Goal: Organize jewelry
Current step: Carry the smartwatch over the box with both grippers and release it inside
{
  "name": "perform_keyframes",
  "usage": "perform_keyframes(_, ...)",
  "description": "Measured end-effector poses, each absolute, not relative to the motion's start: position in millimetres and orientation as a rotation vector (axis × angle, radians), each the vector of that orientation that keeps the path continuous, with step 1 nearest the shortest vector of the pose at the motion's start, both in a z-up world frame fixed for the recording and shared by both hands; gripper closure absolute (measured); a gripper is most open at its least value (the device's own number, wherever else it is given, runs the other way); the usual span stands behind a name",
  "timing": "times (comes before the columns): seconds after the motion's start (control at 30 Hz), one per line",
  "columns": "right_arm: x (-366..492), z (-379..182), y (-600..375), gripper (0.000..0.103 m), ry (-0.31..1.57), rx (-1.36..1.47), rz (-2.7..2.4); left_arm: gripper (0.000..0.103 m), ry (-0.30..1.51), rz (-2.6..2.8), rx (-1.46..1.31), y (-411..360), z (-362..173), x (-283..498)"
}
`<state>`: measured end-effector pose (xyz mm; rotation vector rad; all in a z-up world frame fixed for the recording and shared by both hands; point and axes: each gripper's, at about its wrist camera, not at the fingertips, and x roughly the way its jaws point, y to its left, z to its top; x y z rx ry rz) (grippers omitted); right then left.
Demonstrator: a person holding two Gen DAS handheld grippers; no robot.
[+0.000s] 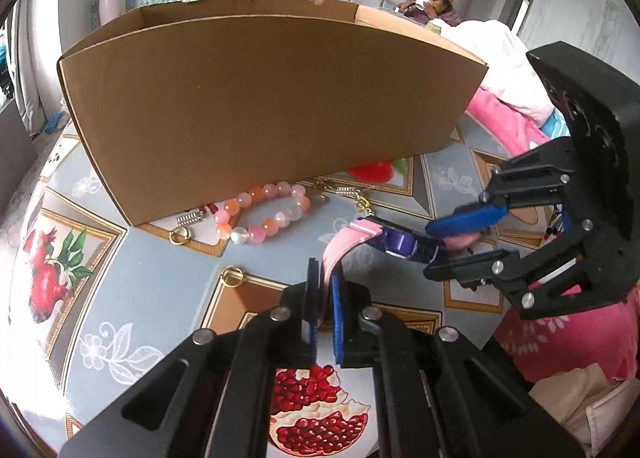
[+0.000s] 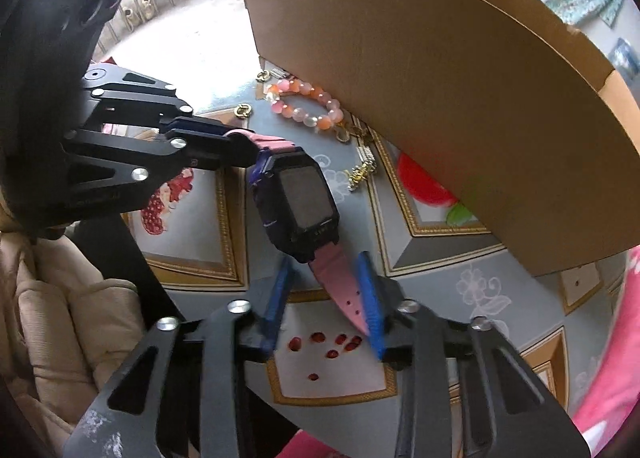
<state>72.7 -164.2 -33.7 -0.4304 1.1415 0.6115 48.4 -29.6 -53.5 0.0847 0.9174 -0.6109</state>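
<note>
Left gripper (image 1: 325,308): your fingers pinch the pink-strapped, black square-faced watch (image 2: 298,202).
Right gripper (image 2: 326,298): fingers spread around the strap.
Brown cardboard box (image 1: 272,110): edge at 12 o'clock.

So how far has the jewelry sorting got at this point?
Nothing visibly done: the cardboard box's inside is hidden. In hand: the left tool grips one pink strap of the watch; the right tool is open around the other. Left: bead bracelet, gold chain, gold rings.
</note>
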Motion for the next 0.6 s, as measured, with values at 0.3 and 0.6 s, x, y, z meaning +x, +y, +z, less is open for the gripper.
perform_keyframes(0.3, 57, -21, -162, 0.102, 1.013, -0.459, 0.488, 0.099, 0.86, -0.577, 0.152, -33, -46, 37)
perform_keyframes(0.6, 39, 60, -156, 0.102, 0.742, -0.447, 0.435, 0.1, 0.622, -0.548, 0.196, -23, 43, 15)
